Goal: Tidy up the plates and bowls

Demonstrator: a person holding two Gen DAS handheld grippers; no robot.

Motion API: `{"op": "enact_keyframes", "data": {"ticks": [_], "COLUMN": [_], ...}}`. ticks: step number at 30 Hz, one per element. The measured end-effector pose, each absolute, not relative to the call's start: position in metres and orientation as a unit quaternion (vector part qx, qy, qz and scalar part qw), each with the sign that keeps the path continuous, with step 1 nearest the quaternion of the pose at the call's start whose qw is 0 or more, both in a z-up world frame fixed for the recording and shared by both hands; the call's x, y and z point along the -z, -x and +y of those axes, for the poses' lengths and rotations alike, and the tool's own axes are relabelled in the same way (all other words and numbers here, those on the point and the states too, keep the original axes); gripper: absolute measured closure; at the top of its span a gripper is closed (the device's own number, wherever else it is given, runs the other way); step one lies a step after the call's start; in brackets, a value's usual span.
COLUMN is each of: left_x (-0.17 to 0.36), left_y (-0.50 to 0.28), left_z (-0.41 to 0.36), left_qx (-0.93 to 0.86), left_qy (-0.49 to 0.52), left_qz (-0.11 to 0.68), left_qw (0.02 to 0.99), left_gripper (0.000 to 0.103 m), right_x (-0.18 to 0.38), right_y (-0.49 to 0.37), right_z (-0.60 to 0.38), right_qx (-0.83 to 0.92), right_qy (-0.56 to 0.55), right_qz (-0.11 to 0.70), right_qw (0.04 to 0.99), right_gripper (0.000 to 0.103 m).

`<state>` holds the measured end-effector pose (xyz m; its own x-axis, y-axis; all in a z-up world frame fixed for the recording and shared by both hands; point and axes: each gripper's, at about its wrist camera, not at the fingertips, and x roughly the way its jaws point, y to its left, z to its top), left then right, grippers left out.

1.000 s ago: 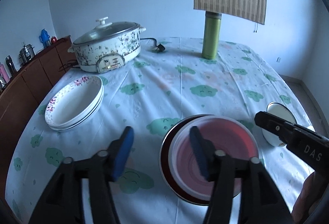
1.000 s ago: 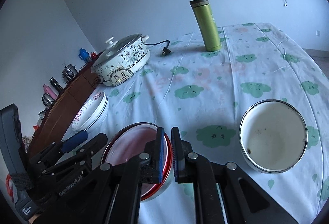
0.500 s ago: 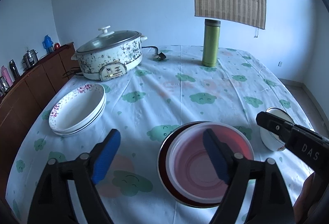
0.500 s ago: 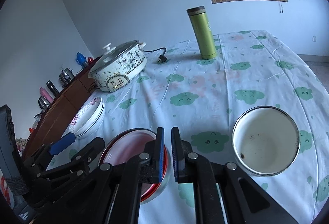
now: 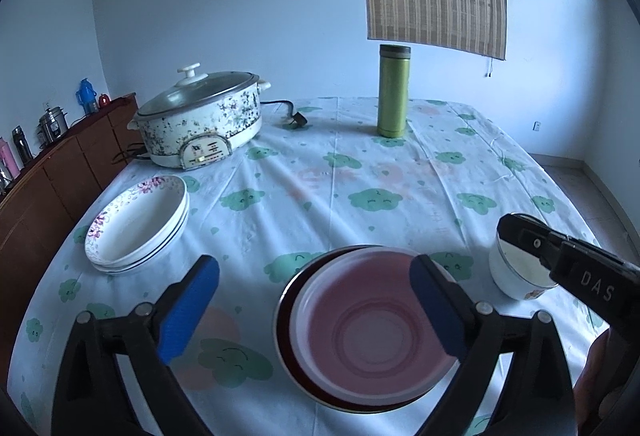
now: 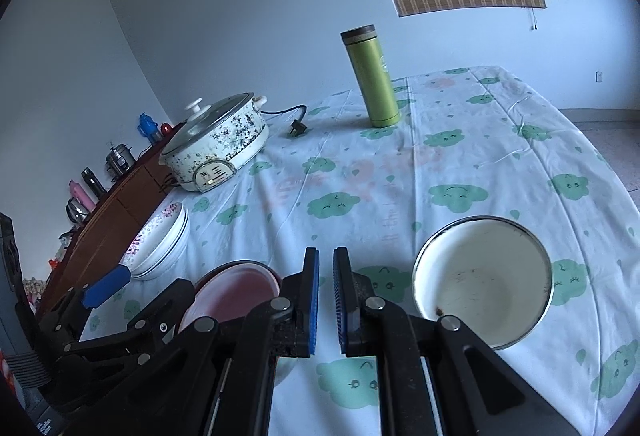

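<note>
Left gripper [image 5: 314,302] jaws just opened wide, clear of pink bowl [image 5: 374,332].

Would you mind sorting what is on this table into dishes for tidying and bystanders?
For the job:
pink bowl in the dark red plate
stacked floral plates
white enamel bowl

Just lying about:
electric cooker
green flask
loose plug
</note>
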<state>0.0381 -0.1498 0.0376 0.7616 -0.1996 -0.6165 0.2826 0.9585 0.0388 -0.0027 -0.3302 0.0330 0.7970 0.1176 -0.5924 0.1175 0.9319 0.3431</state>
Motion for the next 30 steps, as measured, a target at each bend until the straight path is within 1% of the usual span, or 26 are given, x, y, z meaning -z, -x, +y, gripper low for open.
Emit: {"op": "enact_keyframes", "data": {"ticks": [16, 30], "left_x": [-0.038, -0.046], "left_y": [-0.037, -0.036], "left_z": [-0.172, -0.207], "left_qx": [0.150, 0.185], "left_qy": [-0.067, -0.076], "left_qz": [0.325, 0.324], "left_qw": [0.931, 0.925], "left_gripper": [0.005, 0.005], "right_x": [-0.033, -0.039], "right_y": [0.014, 0.029], "right_z": [-0.362, -0.405], "right_qx": [0.030, 0.087], "right_qy": [-0.198, -0.210], "right_qz": [0.311, 0.288], "right_qw": [0.929, 0.930], "right_gripper": [0.094, 0.094]}}
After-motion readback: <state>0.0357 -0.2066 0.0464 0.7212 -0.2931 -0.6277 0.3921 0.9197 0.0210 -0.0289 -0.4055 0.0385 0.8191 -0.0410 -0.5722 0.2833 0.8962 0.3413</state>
